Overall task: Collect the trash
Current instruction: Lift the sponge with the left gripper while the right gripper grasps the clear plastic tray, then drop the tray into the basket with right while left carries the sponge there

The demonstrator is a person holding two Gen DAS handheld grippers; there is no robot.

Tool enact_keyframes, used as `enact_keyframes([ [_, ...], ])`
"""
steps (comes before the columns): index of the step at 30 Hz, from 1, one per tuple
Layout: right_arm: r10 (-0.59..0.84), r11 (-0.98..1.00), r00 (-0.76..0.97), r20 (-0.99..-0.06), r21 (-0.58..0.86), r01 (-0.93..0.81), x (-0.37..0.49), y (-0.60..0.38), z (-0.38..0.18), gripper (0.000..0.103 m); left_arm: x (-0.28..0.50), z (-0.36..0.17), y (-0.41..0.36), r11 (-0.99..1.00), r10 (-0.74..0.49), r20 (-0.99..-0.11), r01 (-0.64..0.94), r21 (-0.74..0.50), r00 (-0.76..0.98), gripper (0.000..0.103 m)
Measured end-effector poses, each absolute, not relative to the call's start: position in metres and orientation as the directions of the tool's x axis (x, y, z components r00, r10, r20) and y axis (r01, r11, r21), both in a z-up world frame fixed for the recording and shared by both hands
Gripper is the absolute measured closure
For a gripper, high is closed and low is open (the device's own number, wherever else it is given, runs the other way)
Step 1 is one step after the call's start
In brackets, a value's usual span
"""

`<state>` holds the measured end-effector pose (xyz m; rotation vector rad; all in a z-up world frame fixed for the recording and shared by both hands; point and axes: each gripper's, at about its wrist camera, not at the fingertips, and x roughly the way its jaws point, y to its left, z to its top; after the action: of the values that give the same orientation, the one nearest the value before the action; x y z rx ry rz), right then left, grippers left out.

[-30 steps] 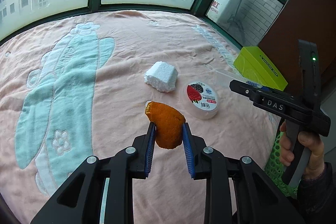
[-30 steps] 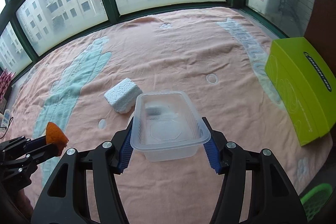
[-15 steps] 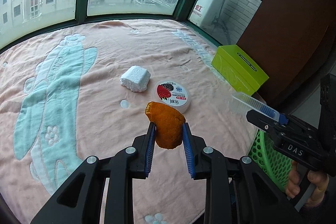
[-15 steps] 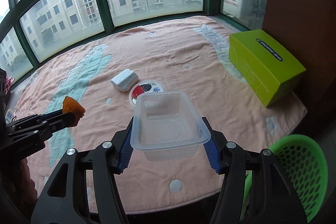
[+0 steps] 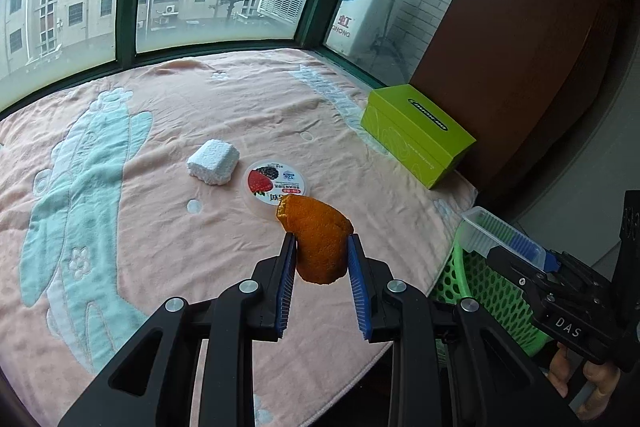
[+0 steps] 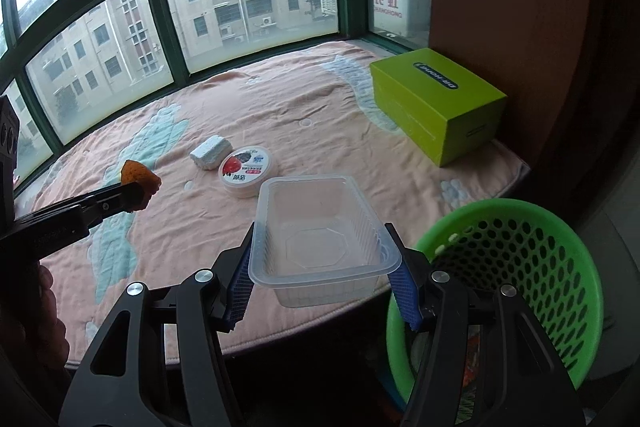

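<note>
My left gripper is shut on an orange peel and holds it above the pink blanket near its front edge; it also shows in the right wrist view. My right gripper is shut on a clear plastic tray, held at the blanket's edge just left of a green mesh basket. In the left wrist view the tray is over the basket. A white foam block and a round strawberry-lidded tub lie on the blanket.
A lime-green box stands at the blanket's right side beside a brown wall panel. The pink blanket has a pale teal pattern. Windows run along the far side.
Both grippers have pulled back and swung right with their loads. The green basket has come into view, and the tray now sits beside and above it.
</note>
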<state>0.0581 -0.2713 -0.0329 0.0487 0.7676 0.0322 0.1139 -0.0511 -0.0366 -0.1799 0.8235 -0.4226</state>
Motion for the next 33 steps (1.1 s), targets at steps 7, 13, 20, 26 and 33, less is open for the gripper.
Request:
enact_keyframes([
  [7,-0.019,0.995,0.726,-0.687,0.057,0.08,0.035,-0.304,-0.031,0.044,0.109,-0.03,-0.072,0.887,-0.46,-0.663,0.336,-0.316,0.591,0.078],
  [13,-0.085,0.986,0.72,-0.688,0.047,0.162,0.018,-0.329,-0.031,0.044,0.106,-0.028,-0.087,0.873,-0.484,-0.658,0.367,-0.32,0.577,0.078],
  [20,-0.136,0.972,0.711,-0.69,0.045,0.229,0.002,-0.354,-0.03,0.044,0.104,-0.024,-0.102,0.858,-0.509,-0.649,0.399,-0.324,0.566,0.078],
  [26,-0.18,0.961,0.708,-0.683,0.032,0.275,-0.008,-0.368,-0.028,0.044,0.101,-0.019,-0.114,0.846,-0.526,-0.641,0.425,-0.323,0.56,0.078],
  [33,-0.203,0.949,0.698,-0.687,0.038,0.314,-0.015,-0.382,-0.033,0.035,0.096,-0.016,-0.132,0.83,-0.543,-0.641,0.462,-0.312,0.543,0.078],
])
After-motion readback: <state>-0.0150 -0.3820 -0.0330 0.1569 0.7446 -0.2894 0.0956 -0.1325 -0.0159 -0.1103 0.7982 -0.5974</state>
